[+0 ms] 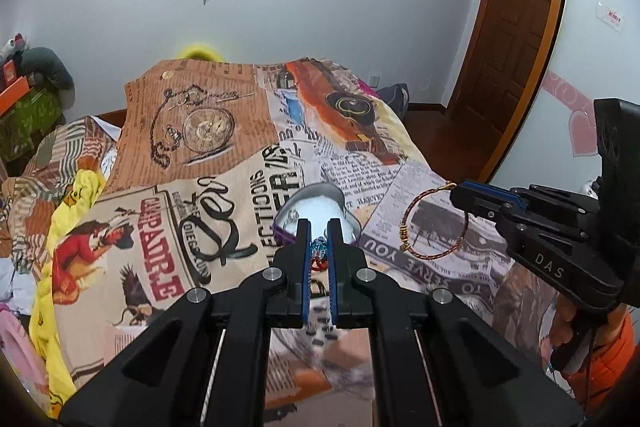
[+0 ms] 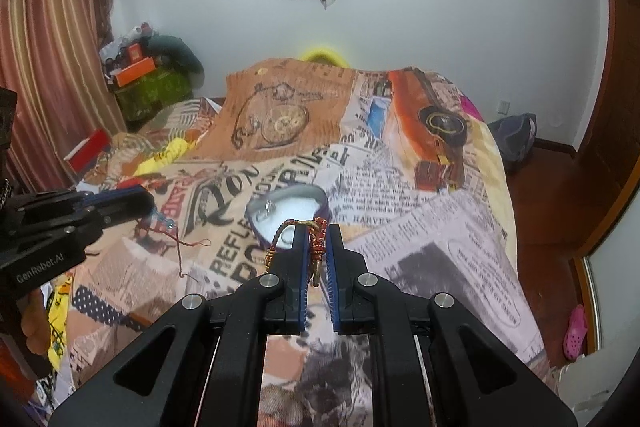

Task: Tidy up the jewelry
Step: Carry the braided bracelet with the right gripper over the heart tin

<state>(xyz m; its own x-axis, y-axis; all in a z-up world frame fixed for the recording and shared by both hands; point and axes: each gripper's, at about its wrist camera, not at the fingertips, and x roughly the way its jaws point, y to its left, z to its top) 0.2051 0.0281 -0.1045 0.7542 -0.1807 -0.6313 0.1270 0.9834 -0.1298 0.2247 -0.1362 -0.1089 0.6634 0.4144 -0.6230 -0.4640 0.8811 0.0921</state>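
Right wrist view: heart-shaped purple-rimmed box [image 2: 289,207] with white lining rests on the bed [image 2: 440,227], containing a silver ring [image 2: 269,207]. Right tool [image 2: 317,247] clamps a red-and-gold cord bracelet [image 2: 318,233]; left tool [image 1: 319,247] clamps a blue beaded string [image 1: 319,246], both above the box.

Two bracelets [image 1: 434,223], one box [image 2: 286,205], perhaps two rings [image 2: 269,207].

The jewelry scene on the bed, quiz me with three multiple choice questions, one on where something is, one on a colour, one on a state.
1. Where is the heart-shaped box?
A. on the printed bedspread
B. on the floor
C. on a shelf

2. What colour is the cord bracelet in the right gripper?
A. green
B. red and gold
C. white

3. How is the box?
A. lidded
B. open
C. upside down

Answers: 1 A, it rests on the bedspread. 2 B, red cord, gold ends. 3 B, its white lining and a ring show.
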